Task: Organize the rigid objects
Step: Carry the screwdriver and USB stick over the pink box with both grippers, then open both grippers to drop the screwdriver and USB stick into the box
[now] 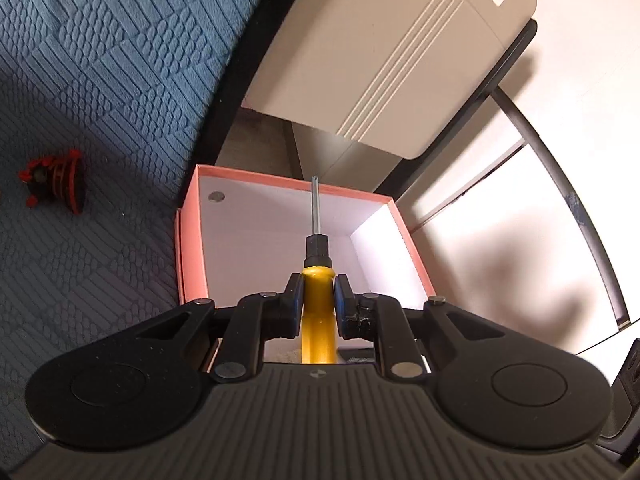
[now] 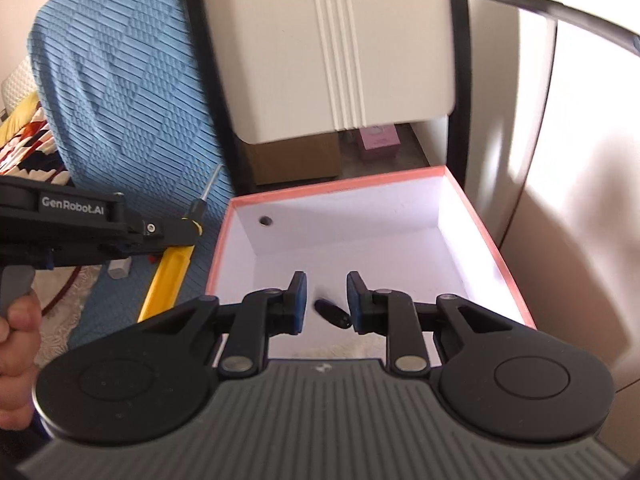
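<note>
My left gripper [image 1: 318,280] is shut on the yellow handle of a screwdriver [image 1: 317,300], whose steel shaft points over the far wall of a pink-rimmed, white-lined box [image 1: 288,182]. From the right wrist view, the left gripper [image 2: 188,230] and the screwdriver [image 2: 172,276] hang just left of the box [image 2: 340,186]. My right gripper [image 2: 324,280] is over the box's near end, its blue pads apart. A small dark oblong object [image 2: 332,314] shows between them near the right pad; I cannot tell whether it lies on the box floor.
A blue textured bed cover [image 1: 100,60] fills the left, with a red and black toy [image 1: 54,180] on it. A cream cabinet [image 2: 328,40] stands beyond the box, a cardboard box [image 2: 296,156] and a pink box [image 2: 378,138] beneath it. A hand [image 2: 16,328] holds the left gripper's grip.
</note>
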Available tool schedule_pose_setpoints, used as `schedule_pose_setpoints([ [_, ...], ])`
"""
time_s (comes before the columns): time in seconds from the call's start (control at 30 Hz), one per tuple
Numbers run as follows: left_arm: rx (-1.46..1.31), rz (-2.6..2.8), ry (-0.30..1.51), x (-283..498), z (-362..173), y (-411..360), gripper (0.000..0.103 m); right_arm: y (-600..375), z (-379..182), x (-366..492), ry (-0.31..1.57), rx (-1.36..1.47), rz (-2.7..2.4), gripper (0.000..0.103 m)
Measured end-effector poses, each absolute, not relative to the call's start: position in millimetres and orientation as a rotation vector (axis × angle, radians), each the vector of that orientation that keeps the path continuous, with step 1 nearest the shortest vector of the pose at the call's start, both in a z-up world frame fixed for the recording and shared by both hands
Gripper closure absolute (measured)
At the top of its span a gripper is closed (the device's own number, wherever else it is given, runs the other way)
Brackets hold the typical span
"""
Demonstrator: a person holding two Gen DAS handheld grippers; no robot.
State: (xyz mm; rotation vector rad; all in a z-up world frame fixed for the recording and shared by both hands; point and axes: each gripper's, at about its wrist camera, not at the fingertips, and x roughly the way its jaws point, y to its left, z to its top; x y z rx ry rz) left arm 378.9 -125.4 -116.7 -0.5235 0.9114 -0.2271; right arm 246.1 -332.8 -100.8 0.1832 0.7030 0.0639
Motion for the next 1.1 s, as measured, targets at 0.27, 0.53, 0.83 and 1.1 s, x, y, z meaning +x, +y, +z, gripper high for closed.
schedule_pose_setpoints([
  [0.27,-0.494,-0.248,1.038,388.7,-165.9,-156.3,0.084,-356.1,-158.8,248.7,0.812,0.258,0.032,0.085],
  [0.53,-0.437,-0.274,1.072,391.3,-178.8,-164.4,0.084,-347.7,-187.2,245.7,0.876,0.268,0.039,0.085],
  [0.83,-0.358,-0.246,0.956,377.0,-134.7,-140.4,0.084,-330.2,-141.2,247.8,0.766,0.221,0.073,0.085],
  [1.1,-0.312,-0.204,0.812,338.9,-82.3,-109.1,0.084,-290.6,-97.2,232.1,0.637,0.178,0.148,0.084],
])
